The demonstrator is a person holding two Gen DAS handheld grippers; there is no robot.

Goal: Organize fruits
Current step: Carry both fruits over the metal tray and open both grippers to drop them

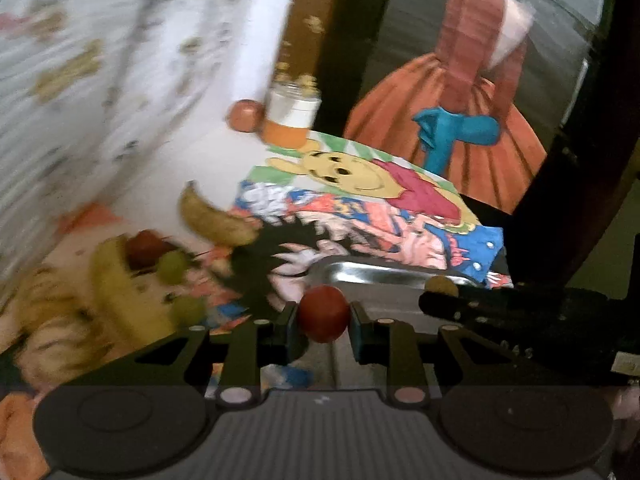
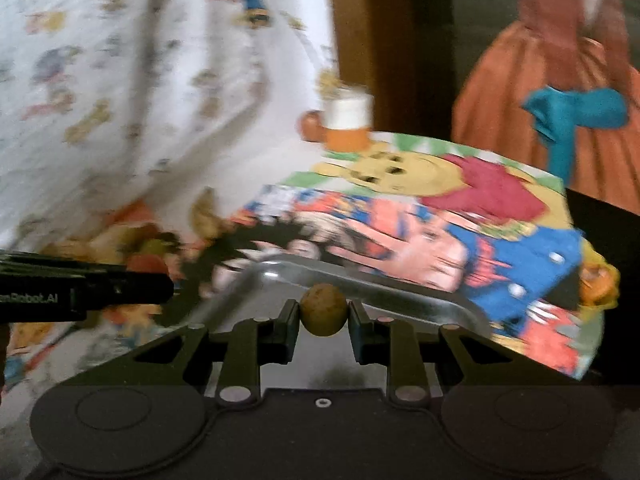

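Observation:
My left gripper (image 1: 324, 320) is shut on a small dark red round fruit (image 1: 323, 313), held over the near part of a steel tray (image 1: 360, 270). My right gripper (image 2: 323, 318) is shut on a small brownish-yellow round fruit (image 2: 323, 309), also over the steel tray (image 2: 360, 280). The right gripper's black body (image 1: 520, 316) reaches in from the right in the left wrist view. The left gripper's body (image 2: 80, 284) shows at the left in the right wrist view. A pile of fruit lies to the left: a banana (image 1: 216, 216), a dark red fruit (image 1: 144, 252) and green round fruits (image 1: 172, 266).
The tray lies on a bright cartoon-print cloth (image 1: 380, 200). At the far edge stand a white jar (image 1: 294, 106) with an orange base and an orange-red fruit (image 1: 245, 115). A white patterned curtain (image 1: 120, 60) hangs at the left. An orange dress with a blue bow (image 1: 460, 128) is behind.

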